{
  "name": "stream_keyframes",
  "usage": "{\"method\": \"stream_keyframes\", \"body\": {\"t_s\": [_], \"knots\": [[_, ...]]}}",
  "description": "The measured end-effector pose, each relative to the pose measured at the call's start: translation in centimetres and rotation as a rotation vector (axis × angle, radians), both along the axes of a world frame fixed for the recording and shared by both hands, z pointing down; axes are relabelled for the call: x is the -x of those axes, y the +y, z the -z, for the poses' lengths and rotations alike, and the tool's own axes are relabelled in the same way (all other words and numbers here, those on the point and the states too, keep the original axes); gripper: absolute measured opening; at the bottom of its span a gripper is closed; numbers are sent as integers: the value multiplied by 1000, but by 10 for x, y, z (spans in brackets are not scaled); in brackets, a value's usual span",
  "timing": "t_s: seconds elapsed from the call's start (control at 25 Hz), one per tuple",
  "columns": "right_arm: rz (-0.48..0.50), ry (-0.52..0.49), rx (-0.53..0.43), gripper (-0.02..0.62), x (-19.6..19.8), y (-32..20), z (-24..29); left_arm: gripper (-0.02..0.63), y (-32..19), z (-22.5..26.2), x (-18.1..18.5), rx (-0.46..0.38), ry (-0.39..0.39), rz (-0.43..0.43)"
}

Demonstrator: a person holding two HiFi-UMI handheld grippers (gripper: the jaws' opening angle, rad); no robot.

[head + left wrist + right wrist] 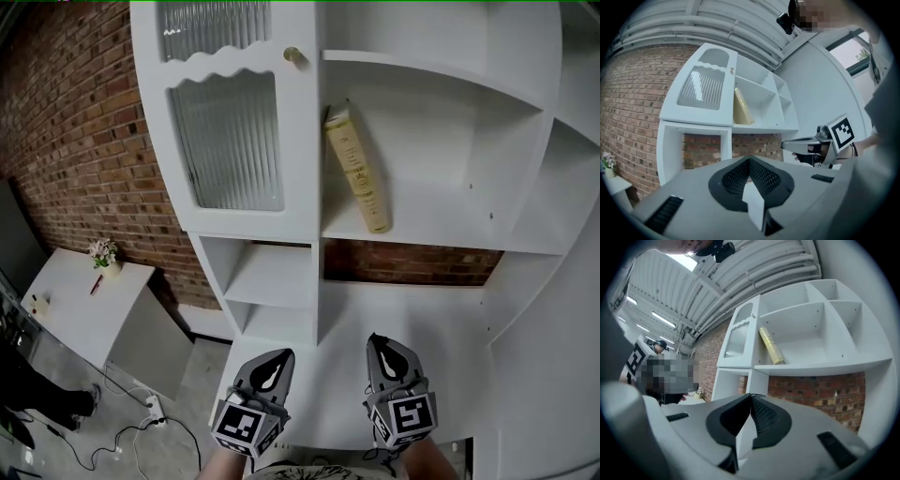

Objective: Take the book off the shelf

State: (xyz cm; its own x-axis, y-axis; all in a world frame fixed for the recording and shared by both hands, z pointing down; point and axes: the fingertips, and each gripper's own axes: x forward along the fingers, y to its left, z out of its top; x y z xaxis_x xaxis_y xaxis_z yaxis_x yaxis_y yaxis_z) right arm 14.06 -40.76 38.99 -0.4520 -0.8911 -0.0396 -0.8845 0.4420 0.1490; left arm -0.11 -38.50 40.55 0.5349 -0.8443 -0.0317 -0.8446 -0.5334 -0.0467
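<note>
Grey left gripper [281, 357], right gripper [375, 341] abreast, jaws together.

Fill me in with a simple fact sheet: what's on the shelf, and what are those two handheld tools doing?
Item: yellowish book, leaning against the left wall of its compartment
Furniture: white shelf unit, with a brick wall behind
Left tool: left gripper, jaws together, empty, below the book's shelf
Right tool: right gripper, jaws together, empty, below the book's shelf
Progress: book not yet touched
</note>
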Motion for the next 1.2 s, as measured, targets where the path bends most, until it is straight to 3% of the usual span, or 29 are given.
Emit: {"method": "stream_keyframes", "body": {"t_s": [0.24, 0.36, 0.44, 0.64, 0.92, 1.2], "knots": [[-34, 43, -108, 9, 12, -32, 62, 8, -25, 23, 4, -28, -26, -14], [-46, 70, -125, 69, 25, -50, 84, 8, -38, 30, 12, -23, -27, -38], [-73, 92, -149, 150, 29, -63, 103, 9, -47, 36, 16, -24, -26, -56], [-220, 147, -226, 268, 25, -109, 160, 8, -67, 44, 28, -55, -32, -102], [-303, 209, -106, 328, 33, -177, 192, 8, -78, 38, 53, -43, 1, -129], [-369, 271, -13, 328, 34, -224, 196, 8, -85, 26, 71, -26, 6, -128]]}}
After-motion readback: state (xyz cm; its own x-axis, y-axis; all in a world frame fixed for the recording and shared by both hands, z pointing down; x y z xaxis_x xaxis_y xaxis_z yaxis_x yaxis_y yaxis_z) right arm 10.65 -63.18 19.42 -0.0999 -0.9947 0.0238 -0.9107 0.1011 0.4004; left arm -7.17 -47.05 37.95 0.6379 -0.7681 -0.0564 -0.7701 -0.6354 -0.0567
